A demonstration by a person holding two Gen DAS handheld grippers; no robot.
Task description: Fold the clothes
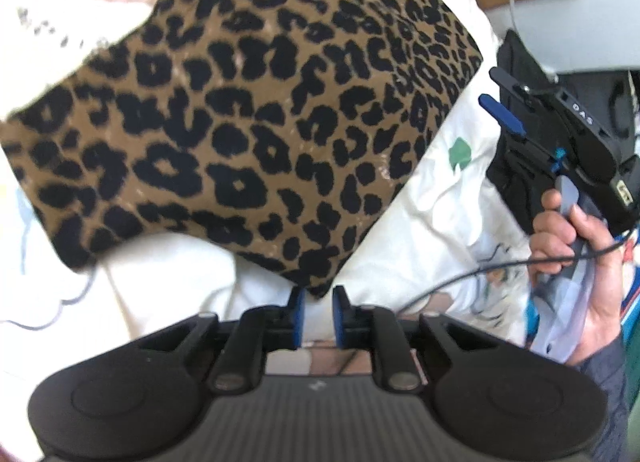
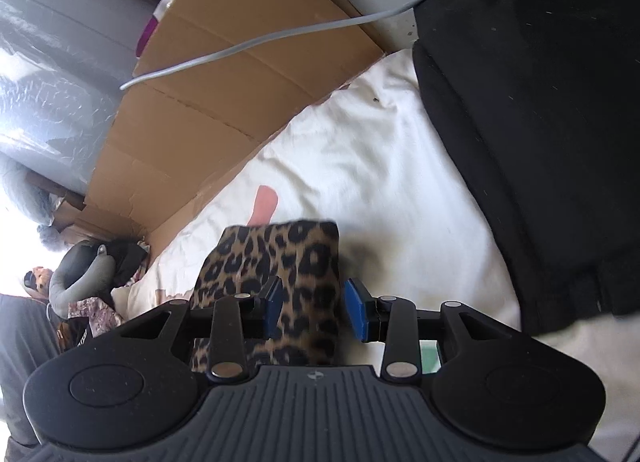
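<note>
A leopard-print garment [image 1: 248, 118] lies folded into a thick rectangle on a white printed bedsheet [image 1: 400, 254]. My left gripper [image 1: 319, 312] stands open by a narrow gap, and the garment's near corner reaches just to its blue fingertips without being clamped. In the right wrist view one end of the leopard-print garment [image 2: 296, 258] lies under and between the fingers of my right gripper [image 2: 314, 310], which is open wide. The right gripper [image 1: 502, 100] also shows at the right edge of the left wrist view, held by a hand [image 1: 576, 238], off the garment's right side.
A black garment [image 2: 540, 122] lies on the bedsheet [image 2: 360, 166] to the right. A cardboard box [image 2: 224, 74] runs along the far edge of the bed, with a grey cable [image 2: 256, 42] across it. Bags and soft clutter [image 2: 92, 274] sit at the far left.
</note>
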